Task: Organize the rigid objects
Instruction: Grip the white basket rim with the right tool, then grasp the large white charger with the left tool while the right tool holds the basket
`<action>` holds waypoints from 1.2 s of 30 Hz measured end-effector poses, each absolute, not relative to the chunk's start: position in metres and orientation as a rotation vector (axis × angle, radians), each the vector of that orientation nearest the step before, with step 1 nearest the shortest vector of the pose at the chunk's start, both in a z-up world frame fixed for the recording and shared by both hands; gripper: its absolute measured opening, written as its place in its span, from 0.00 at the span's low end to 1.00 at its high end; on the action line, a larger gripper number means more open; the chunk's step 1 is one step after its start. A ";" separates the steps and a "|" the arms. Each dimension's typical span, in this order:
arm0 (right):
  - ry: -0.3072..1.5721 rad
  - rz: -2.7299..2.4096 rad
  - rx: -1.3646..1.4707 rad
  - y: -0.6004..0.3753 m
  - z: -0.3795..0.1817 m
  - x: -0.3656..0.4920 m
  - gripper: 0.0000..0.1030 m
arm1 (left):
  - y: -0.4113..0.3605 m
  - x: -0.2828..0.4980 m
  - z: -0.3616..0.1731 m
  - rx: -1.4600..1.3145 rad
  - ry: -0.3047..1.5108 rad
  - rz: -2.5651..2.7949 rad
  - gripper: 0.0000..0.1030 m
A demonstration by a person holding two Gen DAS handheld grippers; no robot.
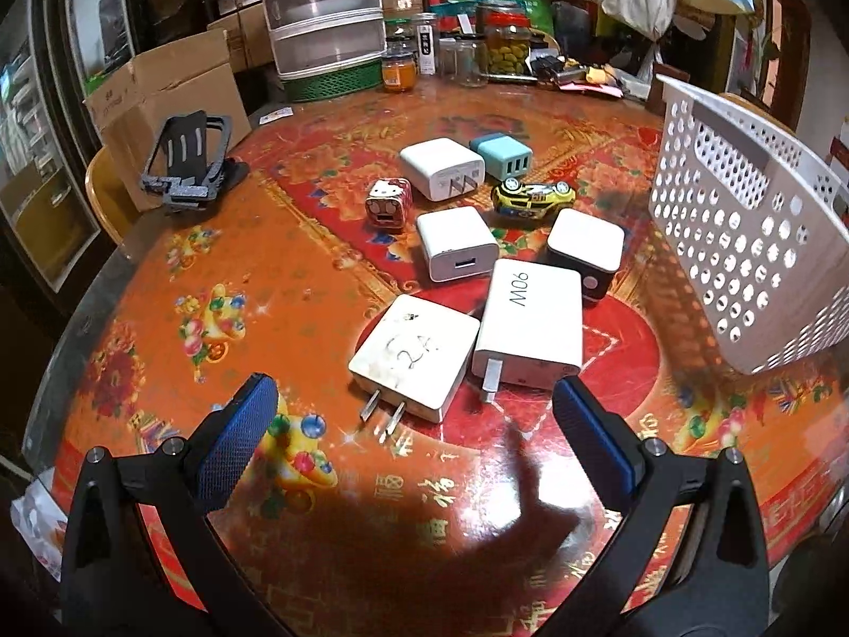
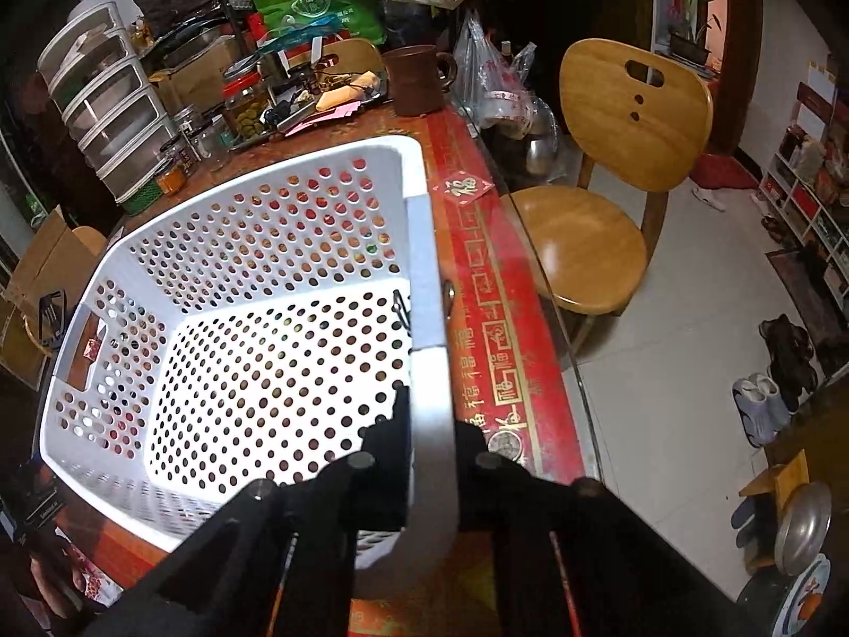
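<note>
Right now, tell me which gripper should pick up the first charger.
Left. The left gripper hangs open just short of the scuffed white charger; the right gripper is clamped on the white perforated plastic basket rim.

Wooden chair (image 2: pixel 610 170) beside the table; stacked drawers (image 1: pixel 326 16) (translucent) and jars (image 1: pixel 504 45) behind

Bare table (image 1: pixel 297 276) left of chargers (image 1: pixel 461 286); basket (image 1: pixel 743 244) right.

White perforated basket (image 2: pixel 254 244) upright and empty, 7 chargers (image 1: pixel 459 247) and toy car (image 1: pixel 533 197) clustered beside it
</note>
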State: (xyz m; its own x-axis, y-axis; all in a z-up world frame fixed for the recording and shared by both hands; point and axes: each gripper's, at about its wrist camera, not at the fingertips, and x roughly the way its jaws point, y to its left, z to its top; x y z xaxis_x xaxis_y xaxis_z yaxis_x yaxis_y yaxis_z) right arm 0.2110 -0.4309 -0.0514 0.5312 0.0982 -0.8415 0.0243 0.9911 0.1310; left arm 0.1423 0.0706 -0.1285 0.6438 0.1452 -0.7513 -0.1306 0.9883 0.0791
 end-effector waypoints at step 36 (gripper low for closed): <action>1.032 -0.009 0.137 -0.424 -0.061 0.219 0.02 | 0.009 0.202 -0.141 0.217 0.927 0.015 0.58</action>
State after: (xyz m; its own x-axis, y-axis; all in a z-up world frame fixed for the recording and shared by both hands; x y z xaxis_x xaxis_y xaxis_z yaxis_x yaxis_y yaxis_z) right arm 0.2188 -0.4244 -0.0611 0.5137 0.0568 -0.8561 0.0721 0.9914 0.1091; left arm 0.2021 0.0094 -0.1414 0.6016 0.1063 -0.7917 0.0803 0.9780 0.1924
